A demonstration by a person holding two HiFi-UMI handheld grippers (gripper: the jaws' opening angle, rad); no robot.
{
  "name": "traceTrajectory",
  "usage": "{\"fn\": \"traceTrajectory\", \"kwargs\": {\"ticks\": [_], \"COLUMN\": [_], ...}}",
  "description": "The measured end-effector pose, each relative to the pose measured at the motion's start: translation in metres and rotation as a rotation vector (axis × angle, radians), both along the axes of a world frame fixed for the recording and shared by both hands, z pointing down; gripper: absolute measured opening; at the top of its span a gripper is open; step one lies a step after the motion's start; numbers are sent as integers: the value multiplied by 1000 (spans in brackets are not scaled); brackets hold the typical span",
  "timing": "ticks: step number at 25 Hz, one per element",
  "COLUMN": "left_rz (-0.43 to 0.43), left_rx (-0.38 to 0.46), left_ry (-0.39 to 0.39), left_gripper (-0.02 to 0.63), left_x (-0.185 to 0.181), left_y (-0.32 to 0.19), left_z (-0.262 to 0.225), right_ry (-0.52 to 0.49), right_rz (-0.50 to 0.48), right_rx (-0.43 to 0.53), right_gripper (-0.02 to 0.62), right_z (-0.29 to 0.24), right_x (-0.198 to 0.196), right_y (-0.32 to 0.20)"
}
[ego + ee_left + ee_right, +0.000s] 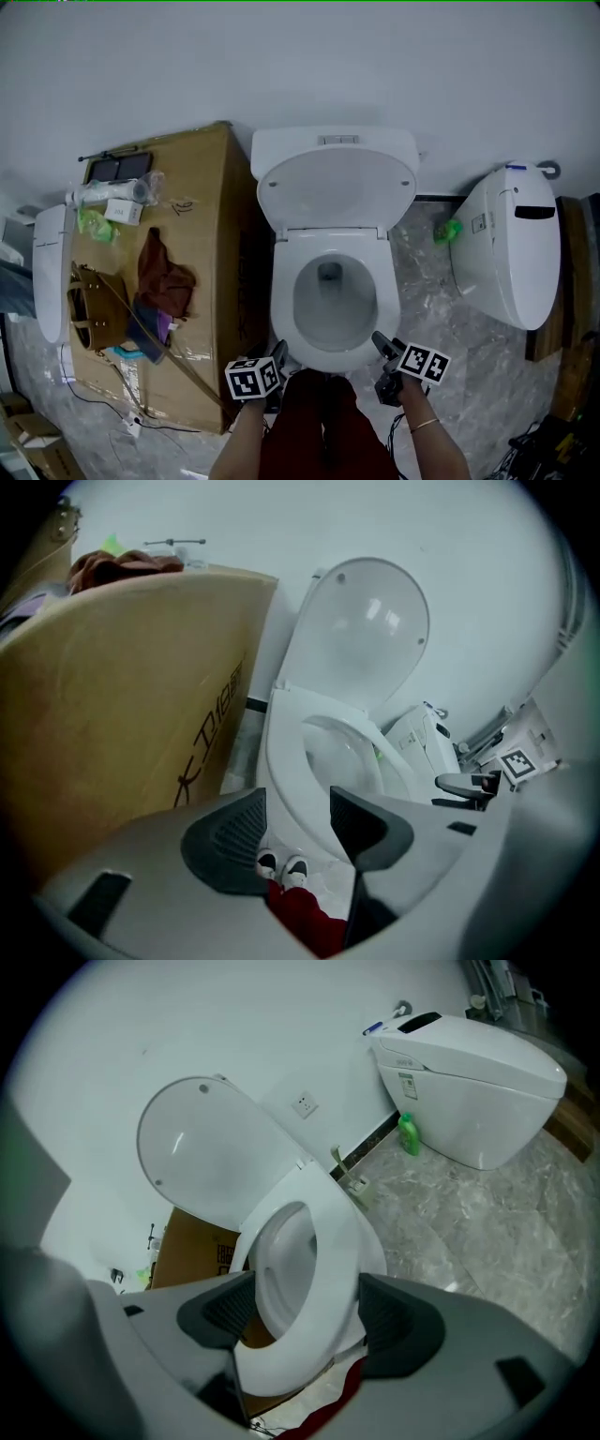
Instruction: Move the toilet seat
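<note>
Head view: shows the seat (330, 248) flat on the bowl (352, 314) at frame centre, the lid (336, 187) up against the tank (337, 141), and the left hand-held gripper (278, 356) and right hand-held gripper (384, 364) just off the front rim, touching nothing. At left, shows a closed box (202, 234) with a bag (94, 314), cloth (161, 272) and bottle (108, 192) lying on top; contents hidden. Inside the bowl, only the drain (328, 274) to see. Left gripper view: spread, nothing pinched, only shoes (281, 864) far below the gap, seat up ahead. Right gripper view: spread too, with the seat's front framed beyond the tips, not gripped. Probably reaching for the rim: best to slip one pad under the front lip, pinch squarely, then swing up slowly about the rear edge toward the lid.
</note>
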State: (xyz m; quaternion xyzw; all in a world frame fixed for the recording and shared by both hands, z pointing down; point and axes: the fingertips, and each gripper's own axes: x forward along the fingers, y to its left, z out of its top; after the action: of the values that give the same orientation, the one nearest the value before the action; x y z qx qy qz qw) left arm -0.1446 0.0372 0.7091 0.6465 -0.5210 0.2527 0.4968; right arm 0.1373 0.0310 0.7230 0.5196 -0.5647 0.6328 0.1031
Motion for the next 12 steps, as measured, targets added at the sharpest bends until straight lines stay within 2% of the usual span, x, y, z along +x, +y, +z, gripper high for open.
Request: {"fn": "traceTrajectory", "kwargs": {"ticks": [5,12], "left_rz": [-21,-6], "left_rx": [-31,-44], "left_ry": [110,113], "left_gripper": [207,213], "left_x": [15,22], "left_y": [2,-12], "left_z": [-1,-8], "right_ry": [-24,-52], "right_rz": [8,27], "right_rx": [24,51], "right_gripper": [334,334], "right_z": [-22,-42], "right_x": [2,1], "right_y": [-6,-13]}}
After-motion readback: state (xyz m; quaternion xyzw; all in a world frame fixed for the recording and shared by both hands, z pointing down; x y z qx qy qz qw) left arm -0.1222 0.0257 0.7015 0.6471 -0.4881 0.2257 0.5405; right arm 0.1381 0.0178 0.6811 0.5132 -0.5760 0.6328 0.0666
